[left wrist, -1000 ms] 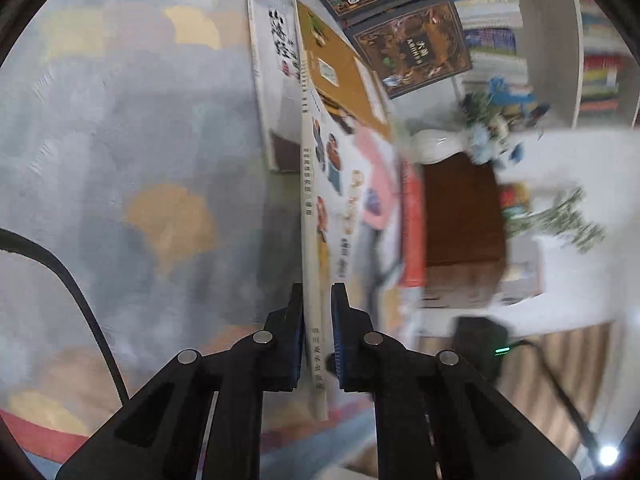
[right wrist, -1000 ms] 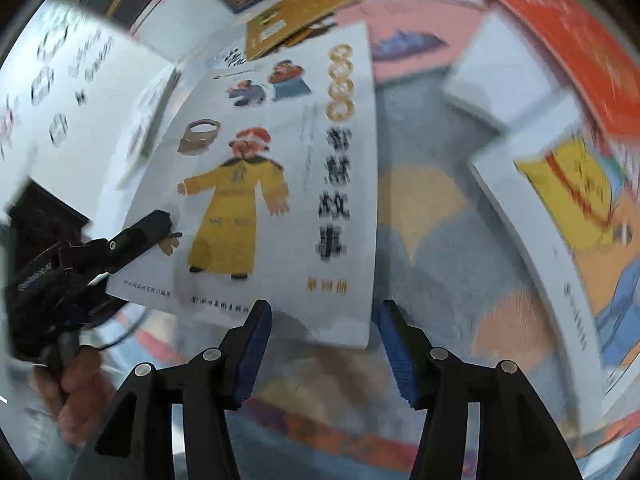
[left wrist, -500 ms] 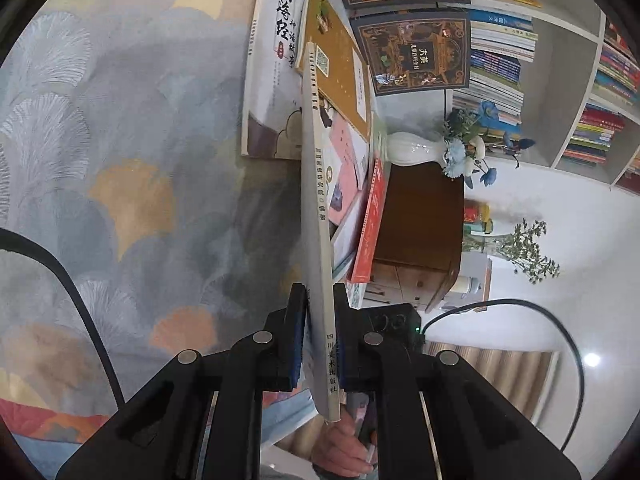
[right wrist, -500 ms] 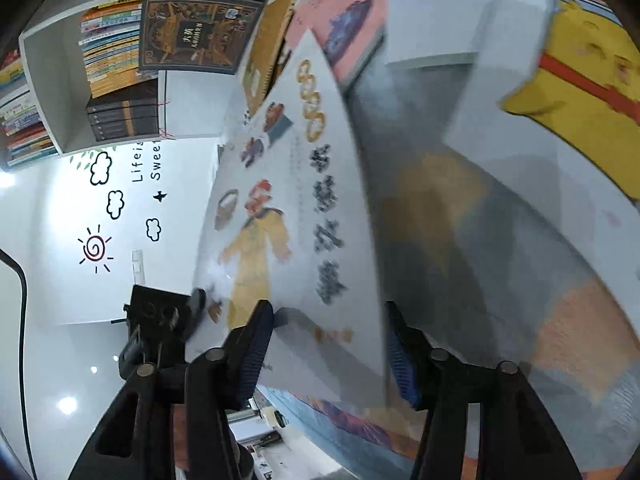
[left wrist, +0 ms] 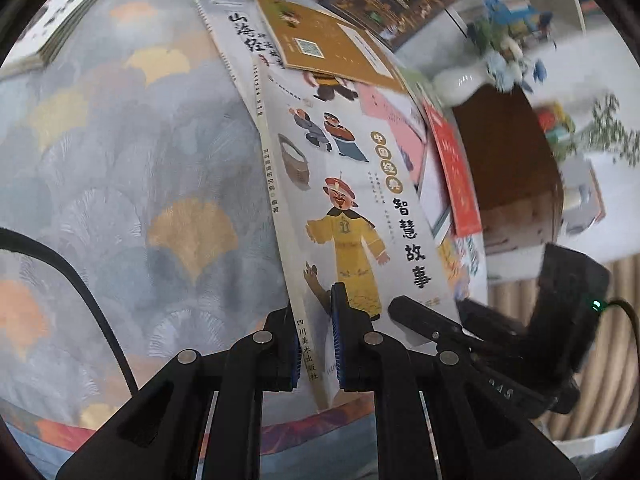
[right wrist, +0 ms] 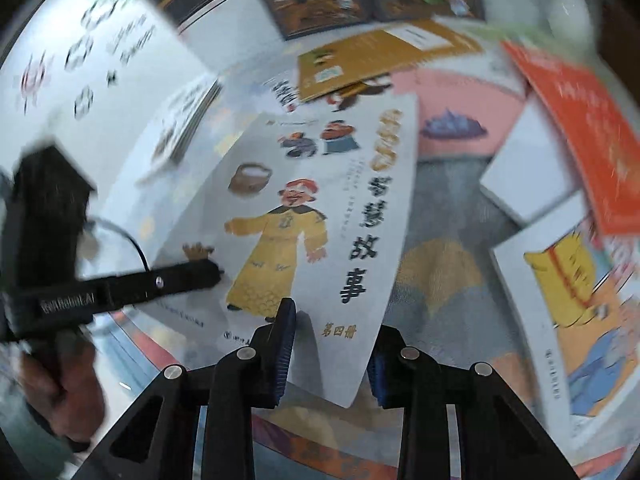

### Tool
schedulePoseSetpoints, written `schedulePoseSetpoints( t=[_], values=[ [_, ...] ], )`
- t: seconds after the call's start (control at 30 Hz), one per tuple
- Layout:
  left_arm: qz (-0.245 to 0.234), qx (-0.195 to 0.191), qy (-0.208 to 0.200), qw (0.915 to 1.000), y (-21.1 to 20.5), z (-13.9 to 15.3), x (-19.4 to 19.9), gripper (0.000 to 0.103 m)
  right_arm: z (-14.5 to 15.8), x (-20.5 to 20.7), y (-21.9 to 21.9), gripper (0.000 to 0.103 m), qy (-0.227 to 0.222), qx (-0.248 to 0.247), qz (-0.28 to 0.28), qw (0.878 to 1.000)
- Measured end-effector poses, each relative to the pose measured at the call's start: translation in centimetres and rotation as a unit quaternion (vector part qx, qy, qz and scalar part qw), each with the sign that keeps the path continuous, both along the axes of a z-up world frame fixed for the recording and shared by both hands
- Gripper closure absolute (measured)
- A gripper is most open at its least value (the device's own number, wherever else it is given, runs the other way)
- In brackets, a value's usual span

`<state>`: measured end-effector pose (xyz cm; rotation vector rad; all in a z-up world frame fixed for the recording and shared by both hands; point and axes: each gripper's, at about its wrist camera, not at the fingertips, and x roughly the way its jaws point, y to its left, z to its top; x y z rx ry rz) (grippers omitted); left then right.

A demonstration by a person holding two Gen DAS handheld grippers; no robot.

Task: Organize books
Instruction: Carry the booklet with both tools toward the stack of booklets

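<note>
**White storybook gripped at two corners above the rug**

White-covered, with a yellow-robed cartoon figure and black Chinese title characters, the storybook (left wrist: 360, 208) is lifted at an angle above the patterned rug (left wrist: 132, 184). The left gripper (left wrist: 314, 344) is clamped on the book's spine at its near corner, blue pads pressed tight to both sides. The right gripper (right wrist: 330, 354) straddles the opposite near corner of the cover; its jaws have just been closing with the book between them. The left pad lies against the cover face, but whether the right pad behind the page edge presses on it I cannot tell.

On the rug beyond lie other books: a mustard-brown book (left wrist: 332, 44) overlapping a white spiral-bound one (left wrist: 240, 40), a pink book (right wrist: 460, 120), an orange-red book (right wrist: 580, 128), and a picture book with a yellow shape (right wrist: 580, 300) at the right. Dark-covered books (right wrist: 320, 0) sit farther back.
</note>
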<state>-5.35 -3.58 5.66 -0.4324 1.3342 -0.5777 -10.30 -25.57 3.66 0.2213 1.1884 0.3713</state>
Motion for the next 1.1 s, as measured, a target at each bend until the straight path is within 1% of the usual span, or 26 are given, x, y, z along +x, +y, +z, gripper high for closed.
schedulePoseSetpoints(
  t=[0.1,0.23,0.33,0.43,0.53,0.63,0.73,0.87,1.0,1.1],
  values=[
    [-0.012,0.001,-0.011,0.9999,0.3,0.5,-0.3,0.094,0.8,-1.3,1.3,0.071,-0.026,-0.044,0.024,0.998],
    [-0.035,-0.001,-0.052,0.9980,0.8,2.5,-1.4,0.093,2.6,-2.7,2.5,0.071,-0.071,-0.080,0.037,0.994],
    [-0.039,-0.003,-0.065,0.9971,1.4,3.6,-1.6,0.092,3.9,-3.1,2.9,0.071,-0.085,-0.077,0.042,0.993],
    [-0.038,-0.017,-0.074,0.9964,2.3,4.5,-1.5,0.091,5.5,-3.3,4.1,0.071,-0.114,-0.091,0.043,0.988],
    [-0.024,-0.035,-0.083,0.9956,4.0,5.4,-0.8,0.091,7.2,-2.7,5.6,0.071,-0.138,-0.098,0.047,0.985],
    [-0.002,-0.046,-0.093,0.9946,6.9,6.3,0.5,0.091,8.2,-1.0,7.8,0.071,-0.147,-0.092,0.050,0.984],
    [0.016,-0.043,-0.104,0.9935,9.6,6.9,1.8,0.091,8.9,1.3,10.9,0.071,-0.153,-0.080,0.057,0.983],
    [0.047,-0.035,-0.121,0.9909,14.6,7.3,4.2,0.091,9.3,4.7,15.8,0.071,-0.157,-0.061,0.071,0.983],
    [0.075,-0.028,-0.126,0.9888,19.5,6.7,6.9,0.091,8.8,9.1,21.1,0.071,-0.147,-0.033,0.086,0.985],
    [0.096,-0.027,-0.124,0.9872,23.0,5.6,8.8,0.091,8.0,12.2,25.1,0.070,-0.134,-0.020,0.094,0.986]
  ],
)
